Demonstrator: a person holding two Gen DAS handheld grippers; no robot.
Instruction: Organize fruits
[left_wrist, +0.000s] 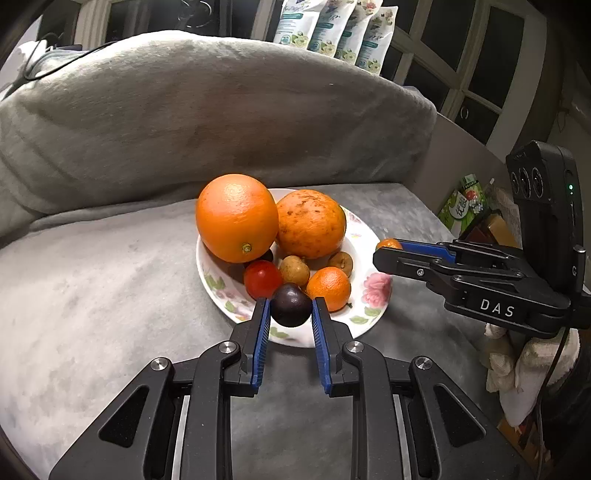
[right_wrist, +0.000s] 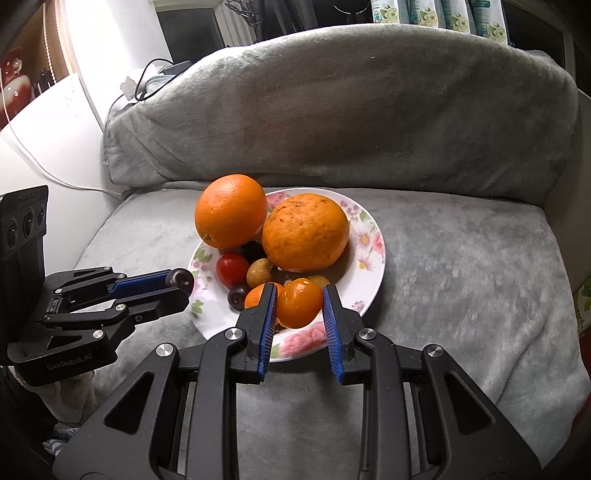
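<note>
Left gripper (left_wrist: 290, 308) clamped on dark plum (left_wrist: 291, 304), above near rim of floral plate (left_wrist: 364, 317). Right gripper (right_wrist: 299, 301) clamped on small orange fruit (right_wrist: 299, 302), likewise over plate. Plate on grey cushion (left_wrist: 92, 266), two large oranges (left_wrist: 236, 218) at back.

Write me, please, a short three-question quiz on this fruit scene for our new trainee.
1. True or false: the left gripper is shut on the dark plum.
2. What does the right gripper hold? A) red tomato B) small orange fruit C) brown fruit
3. Fill in: the smooth large orange and the speckled large orange both rest on the floral ___.

Key: 1 true; 2 B; 3 plate.
</note>
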